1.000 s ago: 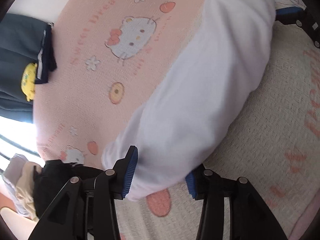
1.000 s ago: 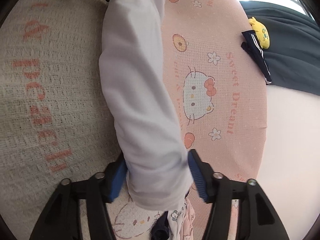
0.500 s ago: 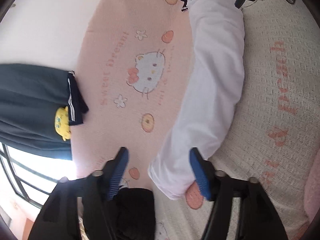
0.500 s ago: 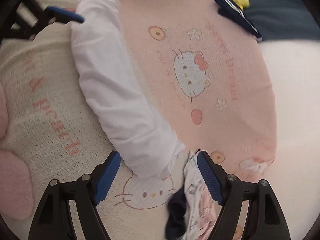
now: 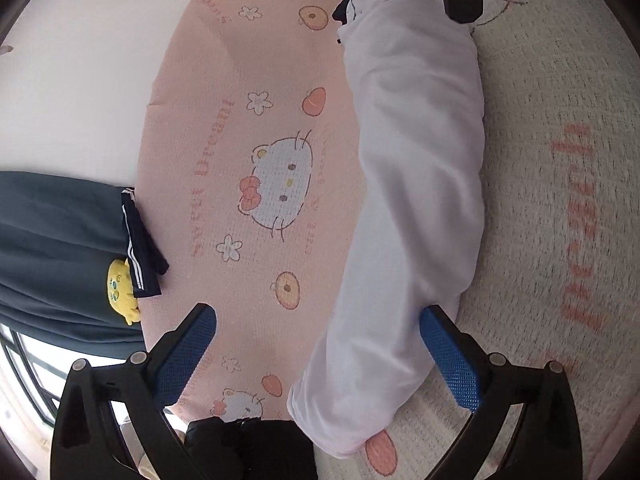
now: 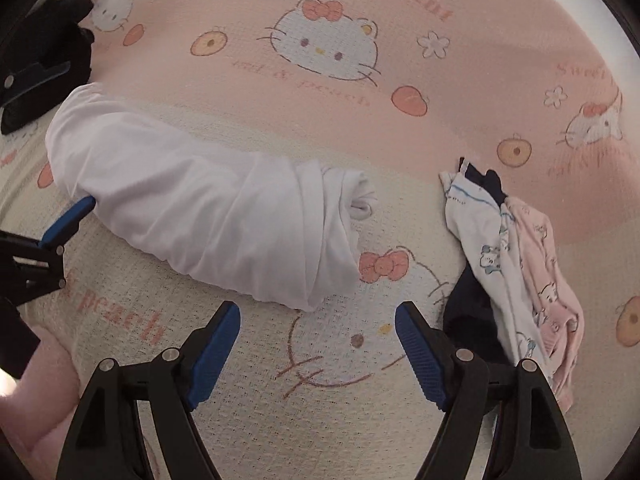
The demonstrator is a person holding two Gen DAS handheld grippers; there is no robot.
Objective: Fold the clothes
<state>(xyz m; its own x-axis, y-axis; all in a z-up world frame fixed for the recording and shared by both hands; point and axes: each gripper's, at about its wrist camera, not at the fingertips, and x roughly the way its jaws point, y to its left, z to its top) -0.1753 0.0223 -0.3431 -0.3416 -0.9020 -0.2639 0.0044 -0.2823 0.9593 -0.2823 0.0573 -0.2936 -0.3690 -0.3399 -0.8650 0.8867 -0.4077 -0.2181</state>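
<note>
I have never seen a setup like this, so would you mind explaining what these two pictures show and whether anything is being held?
No robot here: a person holds a two-finger gripper in each hand, each with a fisheye camera looking along its blue-padded fingers. One picture is from the left gripper, the other from the right gripper. They look down on a pink-and-cream cartoon-cat blanket. On it lies a rolled white garment, and beside it a small pile of printed clothes. Nothing is held: the left jaws have just been opening and now stand wide around the roll's end without pressing it; the right jaws are open over bare blanket.
</note>
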